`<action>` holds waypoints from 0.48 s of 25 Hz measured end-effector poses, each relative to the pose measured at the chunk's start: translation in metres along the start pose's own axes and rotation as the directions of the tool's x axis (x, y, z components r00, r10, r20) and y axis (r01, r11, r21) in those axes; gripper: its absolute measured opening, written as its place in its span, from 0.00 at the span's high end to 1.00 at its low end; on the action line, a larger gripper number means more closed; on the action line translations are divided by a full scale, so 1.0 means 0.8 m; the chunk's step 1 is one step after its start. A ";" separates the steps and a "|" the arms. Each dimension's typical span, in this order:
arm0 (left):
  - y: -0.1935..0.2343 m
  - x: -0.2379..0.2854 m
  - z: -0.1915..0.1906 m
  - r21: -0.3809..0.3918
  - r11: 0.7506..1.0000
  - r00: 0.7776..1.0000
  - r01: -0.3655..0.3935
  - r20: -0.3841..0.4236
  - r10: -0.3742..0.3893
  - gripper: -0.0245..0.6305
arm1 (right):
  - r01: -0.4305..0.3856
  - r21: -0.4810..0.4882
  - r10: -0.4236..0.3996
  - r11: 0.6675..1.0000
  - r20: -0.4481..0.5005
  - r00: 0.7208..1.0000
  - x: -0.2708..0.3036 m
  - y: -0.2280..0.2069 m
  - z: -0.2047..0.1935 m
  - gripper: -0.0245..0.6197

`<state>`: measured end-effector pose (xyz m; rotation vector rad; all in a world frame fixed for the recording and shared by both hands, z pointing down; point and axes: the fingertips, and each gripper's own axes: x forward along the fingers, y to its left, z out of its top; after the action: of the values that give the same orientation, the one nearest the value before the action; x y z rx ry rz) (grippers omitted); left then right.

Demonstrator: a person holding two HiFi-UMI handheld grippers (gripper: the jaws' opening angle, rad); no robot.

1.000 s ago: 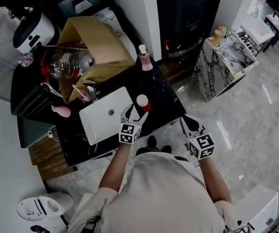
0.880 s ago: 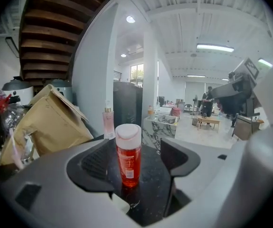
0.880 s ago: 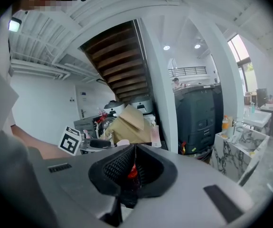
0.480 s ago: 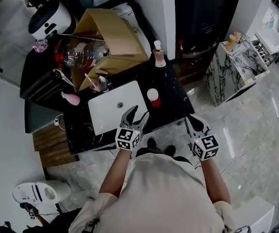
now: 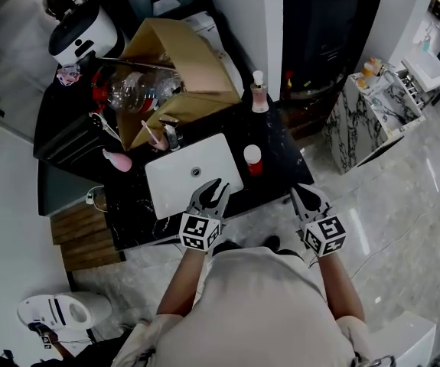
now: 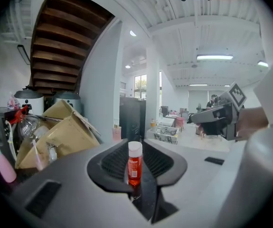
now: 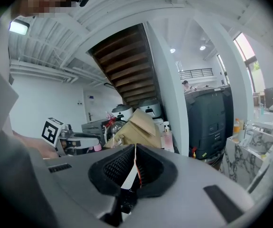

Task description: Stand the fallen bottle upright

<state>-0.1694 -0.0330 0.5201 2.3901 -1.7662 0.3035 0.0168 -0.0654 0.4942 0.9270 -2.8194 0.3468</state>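
1. The bottle point(image 5: 252, 160), red with a white cap, is standing upright on the black tabletop point(image 5: 281, 176), just beside the right edge of the white sink point(image 5: 175, 186).
2. The left gripper point(image 5: 215, 189) is hovering over the near right corner of the sink. It is pointing toward the bottle and is not touching it.
3. Its jaws have just been closing and are standing a narrow gap apart, with nothing sitting between them. In the left gripper view the bottle is showing through that gap, farther out on the tabletop.
4. The right gripper point(image 5: 307, 197) is hanging at the near right corner of the tabletop, to the right of the sink and well apart from the bottle.
5. Its jaws are resting closed, with only a thin slit showing between the pads, and they are gripping nothing.
6. A tap point(image 5: 170, 134) is standing at the far edge of the sink.
7. An open cardboard box point(image 5: 185, 60) is sitting behind the tap, with clear plastic bottles point(image 5: 139, 89) lying at its left side.
8. A pump bottle point(image 5: 259, 94) is standing upright beyond the far right corner of the sink, past the red bottle.
9. A pink container point(image 5: 118, 160) is lying on the tabletop to the left of the sink.
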 end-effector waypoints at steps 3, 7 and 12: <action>0.012 -0.018 0.007 -0.005 1.000 1.000 0.024 -0.005 -0.024 0.85 | 0.018 0.001 -0.018 1.000 0.006 1.000 0.007 0.019 0.009 0.91; 0.030 -0.043 0.029 0.027 0.997 0.997 0.067 0.037 -0.068 0.95 | 0.041 -0.023 -0.040 0.999 0.017 0.999 0.015 0.047 0.024 0.91; 0.046 -0.058 0.037 0.034 0.990 0.990 0.135 0.042 -0.136 0.95 | 0.074 -0.049 -0.071 0.996 0.051 0.996 0.017 0.066 0.035 0.91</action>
<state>-0.2159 -0.0081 0.4795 2.5424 -1.6177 0.2649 -0.0281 -0.0392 0.4613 1.0377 -2.8157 0.2457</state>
